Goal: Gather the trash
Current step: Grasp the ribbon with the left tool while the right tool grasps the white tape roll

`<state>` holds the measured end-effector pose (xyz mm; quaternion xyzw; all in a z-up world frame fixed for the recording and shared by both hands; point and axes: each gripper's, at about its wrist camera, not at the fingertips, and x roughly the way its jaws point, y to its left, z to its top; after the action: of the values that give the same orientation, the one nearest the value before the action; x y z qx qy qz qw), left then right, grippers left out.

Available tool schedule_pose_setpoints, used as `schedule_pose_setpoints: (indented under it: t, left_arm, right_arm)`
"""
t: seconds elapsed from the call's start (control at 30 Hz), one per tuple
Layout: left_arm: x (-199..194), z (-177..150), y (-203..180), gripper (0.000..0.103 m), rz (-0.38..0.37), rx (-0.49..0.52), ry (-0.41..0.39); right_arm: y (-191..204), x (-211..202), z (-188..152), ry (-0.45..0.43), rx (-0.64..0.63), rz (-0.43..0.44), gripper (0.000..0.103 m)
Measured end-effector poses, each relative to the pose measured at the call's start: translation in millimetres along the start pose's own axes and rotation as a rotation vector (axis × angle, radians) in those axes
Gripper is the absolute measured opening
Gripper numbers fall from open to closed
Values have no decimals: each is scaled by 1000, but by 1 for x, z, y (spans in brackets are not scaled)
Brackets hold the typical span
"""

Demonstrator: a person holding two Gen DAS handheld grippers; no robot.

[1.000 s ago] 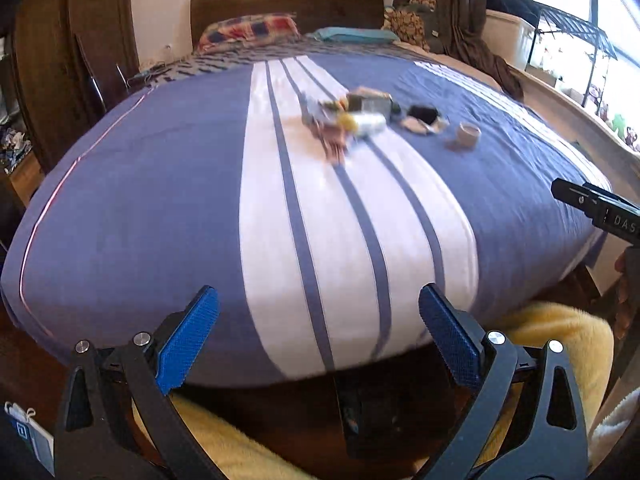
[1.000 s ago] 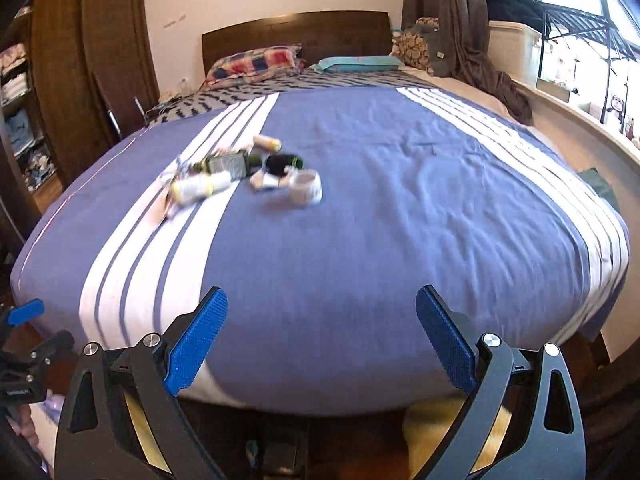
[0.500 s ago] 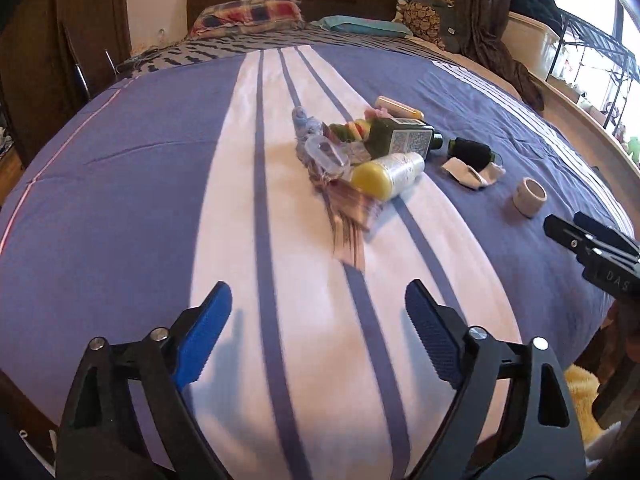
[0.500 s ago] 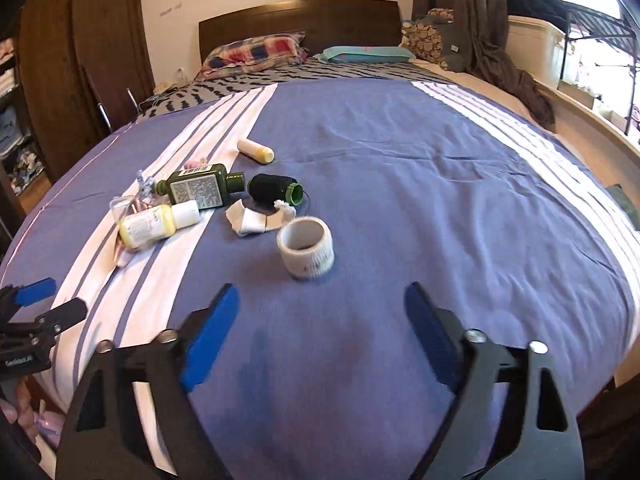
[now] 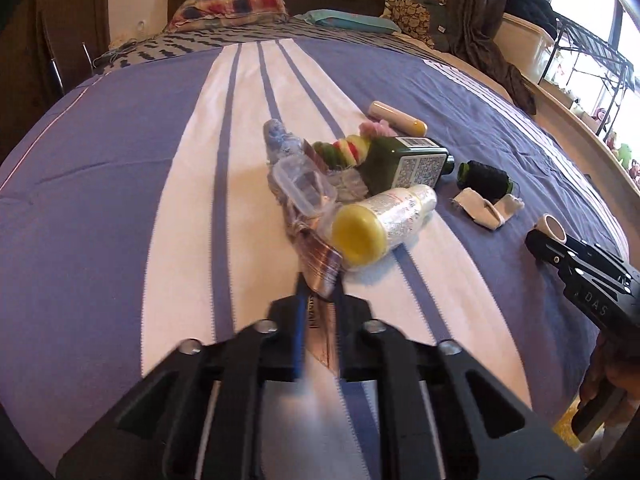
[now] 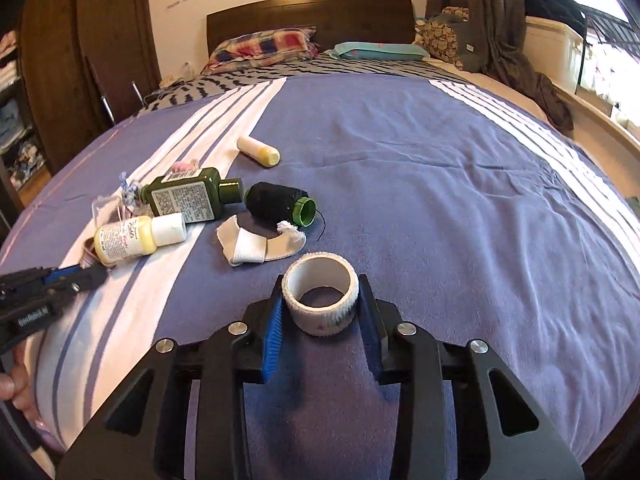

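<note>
Trash lies in a loose heap on a blue-and-white striped bedspread point(image 6: 420, 184), at ten o'clock in the right wrist view and dead centre in the left. Largest in the pile is a dark green bottle point(image 6: 188, 198) on its side, cap on, contents hidden. Beside it at eight o'clock lies a capped yellow lotion bottle point(image 6: 132, 238), filled with pale yellow. A clear plastic tub point(image 5: 306, 188) sits empty amid crumpled wrap. At two o'clock from the green bottle rests a black thread spool point(image 6: 278, 202); below it, a scrap of white fabric point(image 6: 256, 246).

Left gripper point(image 5: 318, 320) is nearly closed, pinching a shiny foil wrapper point(image 5: 318, 268). Right gripper point(image 6: 320, 316) stands partly closed, its pads pressed to both sides of a white tape roll point(image 6: 320, 294), hollow core facing up.
</note>
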<state>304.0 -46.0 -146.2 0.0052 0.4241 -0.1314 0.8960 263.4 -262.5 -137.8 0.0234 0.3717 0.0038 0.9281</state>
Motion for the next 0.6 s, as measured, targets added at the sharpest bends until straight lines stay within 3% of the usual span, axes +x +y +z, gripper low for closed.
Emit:
schedule_pose_setpoints:
  t: [0.3,0.6]
  left_arm:
    - [-36,-17,6,0,34,5,-42]
    - [-120,-36,-7,0,36,19,-158]
  right_arm:
    - [12,-30,-3,-33,-25,22,34]
    - [31,-94,-5,-108,-38,74,34]
